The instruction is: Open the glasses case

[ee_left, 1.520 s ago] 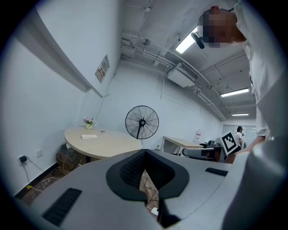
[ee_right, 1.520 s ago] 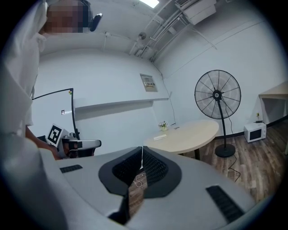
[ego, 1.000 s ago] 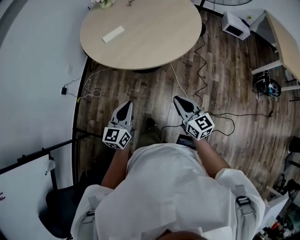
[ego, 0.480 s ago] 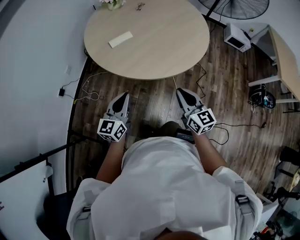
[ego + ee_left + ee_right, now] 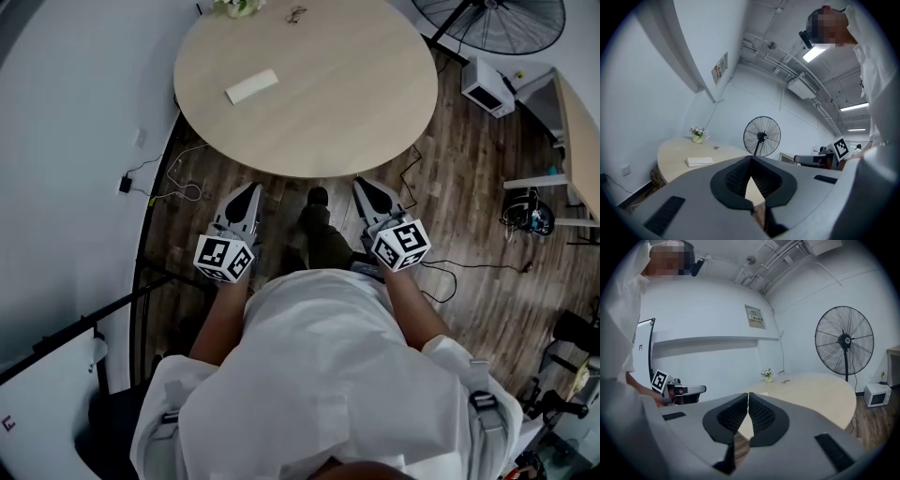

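Head view: the glasses case [image 5: 251,86] lies flat toward the table's [image 5: 375,112] left edge. Its long axis slants from near-left to far-right, well apart from the left gripper [image 5: 249,188] and right gripper [image 5: 361,183].

Left gripper view: the jaws are together and empty, and the case's hinge side can't be told.

Right gripper view: the jaws are together and empty.

Prising it one-handed could skid the case off that edge.

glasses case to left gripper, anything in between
Head view: only bare table top and a strip of wood floor lie between the glasses case and the left gripper.
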Demonstrator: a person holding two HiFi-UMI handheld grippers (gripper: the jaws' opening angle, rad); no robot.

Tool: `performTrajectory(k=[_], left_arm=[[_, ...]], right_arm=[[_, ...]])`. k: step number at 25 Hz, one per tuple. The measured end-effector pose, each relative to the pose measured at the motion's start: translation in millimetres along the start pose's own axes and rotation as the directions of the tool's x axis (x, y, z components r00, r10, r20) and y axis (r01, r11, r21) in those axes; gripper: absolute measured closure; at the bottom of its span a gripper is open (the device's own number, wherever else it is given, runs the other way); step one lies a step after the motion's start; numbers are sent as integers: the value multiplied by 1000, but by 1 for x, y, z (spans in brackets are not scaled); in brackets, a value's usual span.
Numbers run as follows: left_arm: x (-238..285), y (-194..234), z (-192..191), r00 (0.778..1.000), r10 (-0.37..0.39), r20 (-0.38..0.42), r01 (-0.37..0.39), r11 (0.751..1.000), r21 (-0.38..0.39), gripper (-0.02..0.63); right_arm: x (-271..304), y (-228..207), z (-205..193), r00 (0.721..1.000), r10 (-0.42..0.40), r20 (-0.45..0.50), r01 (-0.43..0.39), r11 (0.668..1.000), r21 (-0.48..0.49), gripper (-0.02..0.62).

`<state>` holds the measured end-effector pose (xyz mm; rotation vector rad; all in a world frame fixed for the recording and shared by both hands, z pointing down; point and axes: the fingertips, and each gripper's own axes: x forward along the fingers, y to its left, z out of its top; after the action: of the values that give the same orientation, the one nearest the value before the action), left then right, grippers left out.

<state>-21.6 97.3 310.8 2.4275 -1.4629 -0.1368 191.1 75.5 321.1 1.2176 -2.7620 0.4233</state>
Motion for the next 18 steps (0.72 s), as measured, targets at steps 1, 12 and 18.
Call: performTrajectory(k=[1, 12, 18], left_arm=[[7, 6, 2, 1000, 7, -3, -7, 1000, 1, 594], [108, 101, 11, 988, 144, -49, -145, 989, -22, 594], [154, 144, 28, 967, 244, -72, -244, 970, 2, 594]], right_arm=[[11, -3, 1, 1000, 14, -6, -14, 1000, 3, 569], [166, -69, 42, 982, 184, -43, -186, 981, -57, 569], [228, -106, 61, 959, 275, -61, -280, 957, -81, 569]])
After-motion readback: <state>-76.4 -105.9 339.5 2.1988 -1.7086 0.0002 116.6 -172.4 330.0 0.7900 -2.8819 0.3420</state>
